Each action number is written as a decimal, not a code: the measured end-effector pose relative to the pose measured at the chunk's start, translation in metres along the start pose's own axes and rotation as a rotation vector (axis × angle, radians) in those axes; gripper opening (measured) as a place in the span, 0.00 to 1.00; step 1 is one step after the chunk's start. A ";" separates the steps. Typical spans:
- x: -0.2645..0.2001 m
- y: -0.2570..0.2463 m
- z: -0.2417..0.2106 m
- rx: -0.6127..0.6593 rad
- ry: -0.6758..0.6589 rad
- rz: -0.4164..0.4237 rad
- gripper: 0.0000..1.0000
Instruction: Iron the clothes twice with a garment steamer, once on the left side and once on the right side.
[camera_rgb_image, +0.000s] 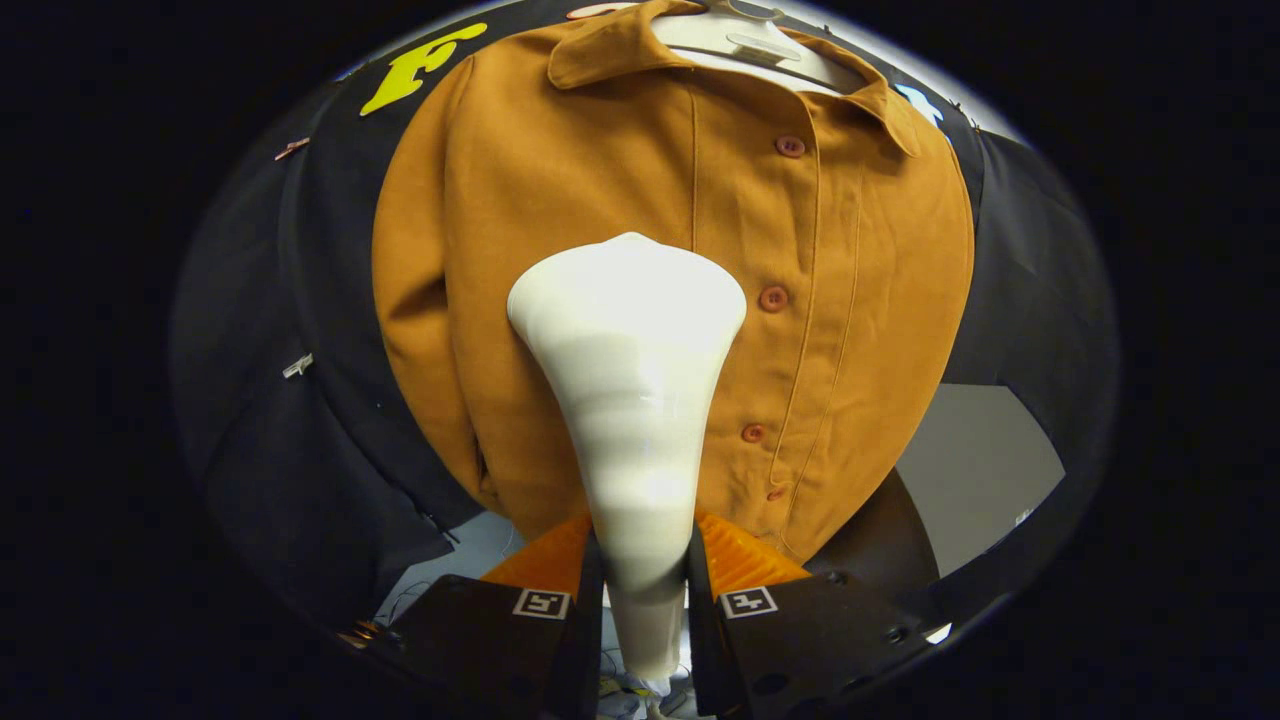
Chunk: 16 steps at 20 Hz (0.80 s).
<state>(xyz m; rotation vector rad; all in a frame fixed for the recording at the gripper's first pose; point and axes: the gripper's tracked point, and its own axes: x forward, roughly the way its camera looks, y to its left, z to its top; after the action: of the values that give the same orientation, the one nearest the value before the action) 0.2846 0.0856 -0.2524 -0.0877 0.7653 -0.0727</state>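
A recording booth: black cloth wall behind a brown jacket on a white hanger.

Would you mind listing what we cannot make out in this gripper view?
- The steamer, held in the gripper, hides the jacket panel behind its head, so contact with the cloth cannot be judged.
- The steamer's lower handle runs out of sight between the fingers.
- The hanger is cut off at the top edge.
- The jacket's hem is covered by the fingers.
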 end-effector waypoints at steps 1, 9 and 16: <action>0.001 0.002 -0.008 0.001 0.015 -0.001 0.40; 0.018 0.003 -0.062 0.011 0.133 0.007 0.40; 0.023 0.004 -0.094 0.011 0.199 0.011 0.40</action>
<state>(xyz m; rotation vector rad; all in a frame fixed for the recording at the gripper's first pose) 0.2359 0.0821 -0.3367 -0.0665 0.9635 -0.0761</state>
